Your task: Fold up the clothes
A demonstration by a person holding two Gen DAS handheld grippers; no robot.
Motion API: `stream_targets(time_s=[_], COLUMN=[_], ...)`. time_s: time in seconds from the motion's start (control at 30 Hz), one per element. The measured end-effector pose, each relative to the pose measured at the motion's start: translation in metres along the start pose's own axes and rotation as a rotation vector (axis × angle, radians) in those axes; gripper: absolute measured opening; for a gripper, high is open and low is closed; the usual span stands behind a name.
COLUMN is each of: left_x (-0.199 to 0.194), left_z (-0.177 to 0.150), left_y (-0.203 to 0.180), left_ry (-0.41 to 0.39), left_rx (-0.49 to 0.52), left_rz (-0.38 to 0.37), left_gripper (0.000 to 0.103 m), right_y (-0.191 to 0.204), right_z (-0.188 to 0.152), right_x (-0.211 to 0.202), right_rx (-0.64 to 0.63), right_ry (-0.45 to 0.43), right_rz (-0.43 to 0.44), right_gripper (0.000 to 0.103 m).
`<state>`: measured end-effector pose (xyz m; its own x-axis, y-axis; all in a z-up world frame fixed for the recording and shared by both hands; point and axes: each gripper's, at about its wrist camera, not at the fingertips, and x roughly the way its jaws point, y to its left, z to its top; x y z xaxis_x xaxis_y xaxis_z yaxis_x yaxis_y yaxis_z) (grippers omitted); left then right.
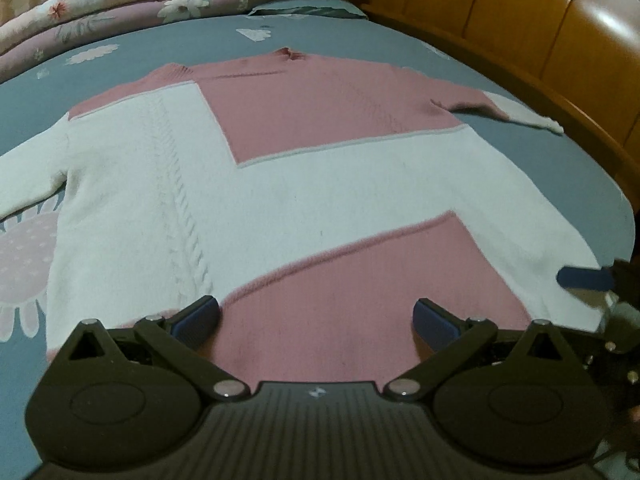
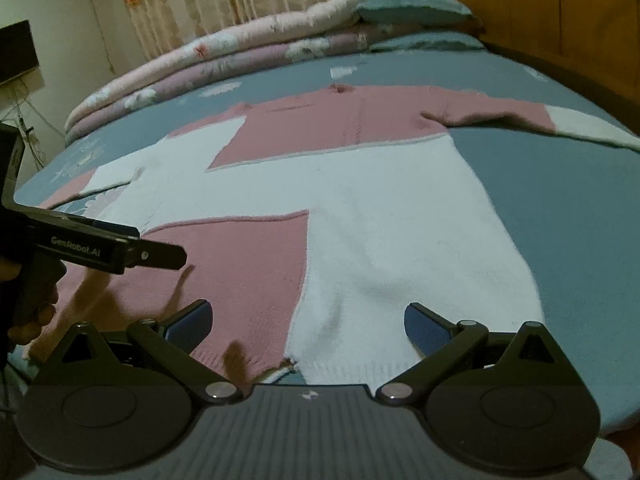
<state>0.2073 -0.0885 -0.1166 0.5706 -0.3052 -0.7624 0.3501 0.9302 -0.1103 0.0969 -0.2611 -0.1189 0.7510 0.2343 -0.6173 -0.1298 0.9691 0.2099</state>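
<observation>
A pink and white knitted sweater (image 1: 320, 188) lies spread flat on the grey-blue bed sheet (image 1: 540, 168), collar away from me and both sleeves stretched out sideways. My left gripper (image 1: 318, 316) hovers open over the pink patch at the hem, with nothing between its fingers. My right gripper (image 2: 308, 316) stands open above the hem, where pink meets white on the sweater (image 2: 360, 208). In the right wrist view a hand holds the left gripper (image 2: 176, 258) low over the pink patch. A blue pad (image 1: 584, 280) of the right gripper shows at the sweater's right edge.
Folded floral quilts (image 2: 224, 60) and grey-blue pillows (image 2: 416, 8) are stacked at the bed's far end. A wooden headboard (image 1: 560, 28) runs along the right side. A curtain (image 2: 192, 4) and a wall stand behind the bed on the left.
</observation>
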Motion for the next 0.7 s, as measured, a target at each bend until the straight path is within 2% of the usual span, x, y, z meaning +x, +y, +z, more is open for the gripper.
stream_targets(time_s=[0.2, 0.4, 0.5, 0.6, 0.7], left_x=[0.002, 0.006, 0.004, 0.001, -0.010], left_z=[-0.003, -0.005, -0.007, -0.001, 0.007], left_y=[-0.008, -0.021, -0.021, -0.015, -0.002], left_ry=[0.004, -0.008, -0.014, 0.017, 0.032], left_rx=[0.023, 0.034, 0.042, 0.044, 0.002], left_rz=[0.043, 0.113, 0.111, 0.081, 0.038], left_gripper=[0.102, 0.103, 0.103, 0.102, 0.102], right_y=[-0.003, -0.015, -0.021, -0.025, -0.027], right_z=[-0.007, -0.008, -0.009, -0.009, -0.009], right_x=[-0.007, -0.009, -0.010, -0.008, -0.005], right_rx=[-0.009, 0.070, 0.109, 0.136, 0.152], right_ry=[-0.086, -0.121, -0.139, -0.139, -0.136], right_rz=[0.045, 0.060, 0.078, 0.092, 0.102], right_gripper=[0.103, 0.103, 0.103, 0.103, 0.103])
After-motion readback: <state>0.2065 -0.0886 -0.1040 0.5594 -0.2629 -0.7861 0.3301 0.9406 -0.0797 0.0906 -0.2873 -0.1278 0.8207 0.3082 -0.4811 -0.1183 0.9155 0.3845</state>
